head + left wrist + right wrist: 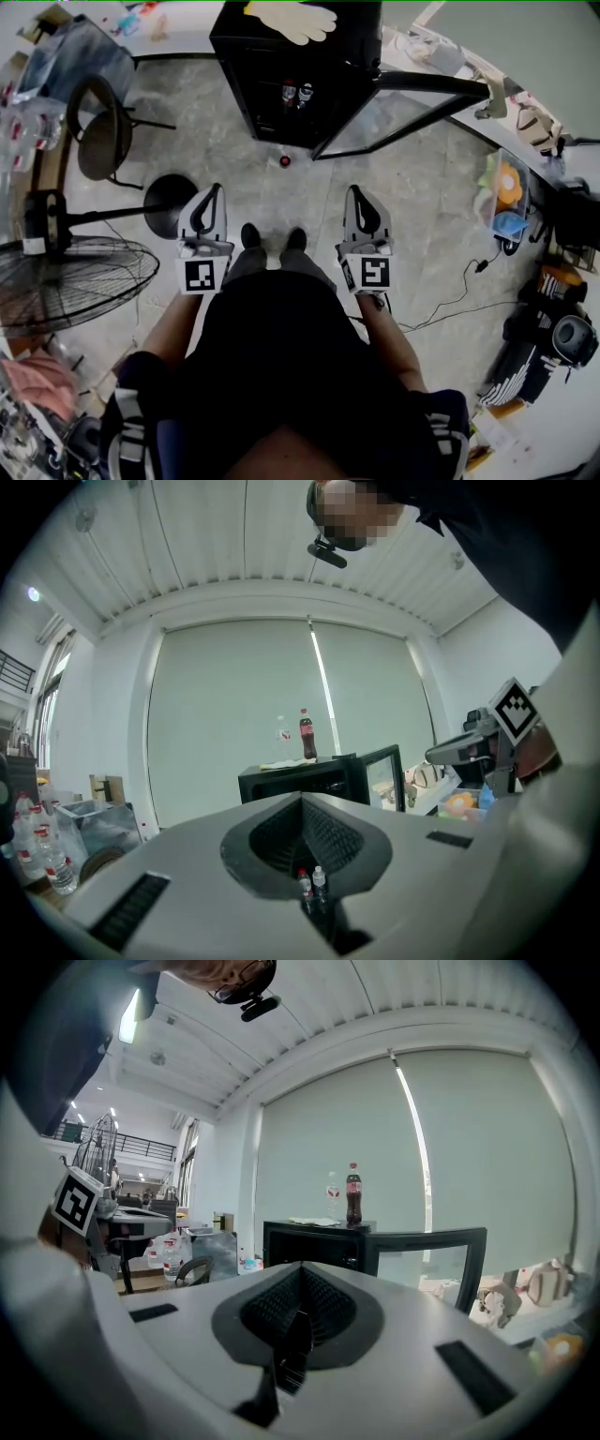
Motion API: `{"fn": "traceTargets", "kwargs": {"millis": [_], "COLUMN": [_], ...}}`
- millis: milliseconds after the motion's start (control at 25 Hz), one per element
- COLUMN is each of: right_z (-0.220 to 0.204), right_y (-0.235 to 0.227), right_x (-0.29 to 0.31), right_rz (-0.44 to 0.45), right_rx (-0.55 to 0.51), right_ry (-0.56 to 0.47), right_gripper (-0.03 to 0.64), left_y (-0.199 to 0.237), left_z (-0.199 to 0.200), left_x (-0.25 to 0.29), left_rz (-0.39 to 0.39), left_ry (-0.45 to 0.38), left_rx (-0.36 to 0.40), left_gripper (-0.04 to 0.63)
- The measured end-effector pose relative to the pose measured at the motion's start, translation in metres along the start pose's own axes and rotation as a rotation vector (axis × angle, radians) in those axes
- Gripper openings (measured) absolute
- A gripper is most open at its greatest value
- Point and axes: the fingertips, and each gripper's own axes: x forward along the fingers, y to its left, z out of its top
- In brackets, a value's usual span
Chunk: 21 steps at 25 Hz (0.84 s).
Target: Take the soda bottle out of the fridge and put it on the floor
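Person stands facing the fridge (361, 33), which sits on the floor (216, 155) at 12 o'clock in the head view. Its glass door (403, 112) hangs wide open, swung out toward 2 o'clock.

Inside, on a shelf: the soda bottle (289, 92), red cap, upright. A white-capped bottle (305, 92) stands just beside it at its 3 o'clock.

The left gripper (215, 195) is held about level in front of the person. Jaws clenched together, nothing between them. The soda bottle lies at about 1 o'clock from the jaw tips, well apart, with floor between. In the left gripper view both fridge bottles show small through the low slit between the jaws.

The right gripper (357, 195) is beside it, jaws likewise clenched and empty. The soda bottle is at about 11 o'clock from its tips, well apart.

The person's shoes (250, 234) show between the two grippers.

A small red object (285, 160) lies on the floor just in front of the fridge, at 6 o'clock of the soda bottle. Cannot tell what it is.

On the fridge top lies a pale glove (291, 19). The gripper views also show a cola bottle (353, 1194) standing up there, with a clear bottle (333, 1190) at its 9 o'clock.

Pedestal fan (66, 281) at 9 o'clock of the left gripper, chair (98, 131) at 10 o'clock.
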Motion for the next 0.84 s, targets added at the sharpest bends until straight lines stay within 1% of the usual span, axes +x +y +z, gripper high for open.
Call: {"fn": "traceTargets", "kwargs": {"millis": [360, 520, 720, 840], "right_z": [0.0082, 0.01, 0.0064, 0.01], "right_y": [0.0058, 0.0076, 0.0056, 0.0027], "right_x": [0.0003, 0.0017, 0.0016, 0.0054], "right_rz": [0.002, 0.005, -0.001, -0.004], "right_rx": [0.01, 0.011, 0.015, 0.008], "right_ry": [-0.005, 0.011, 0.064, 0.02], "right_gripper": [0.017, 0.017, 0.017, 0.017], "left_y": [0.0022, 0.0026, 0.0022, 0.003], "left_z": [0.0025, 0.0034, 0.0038, 0.0032], "left_x": [0.0, 0.0005, 0.0015, 0.0027], "left_rz": [0.007, 0.009, 0.007, 0.012], "left_ry": [-0.011, -0.011, -0.013, -0.007], "left_rx": [-0.007, -0.017, -0.005, -0.017], "left_gripper": [0.023, 0.023, 0.023, 0.023]}}
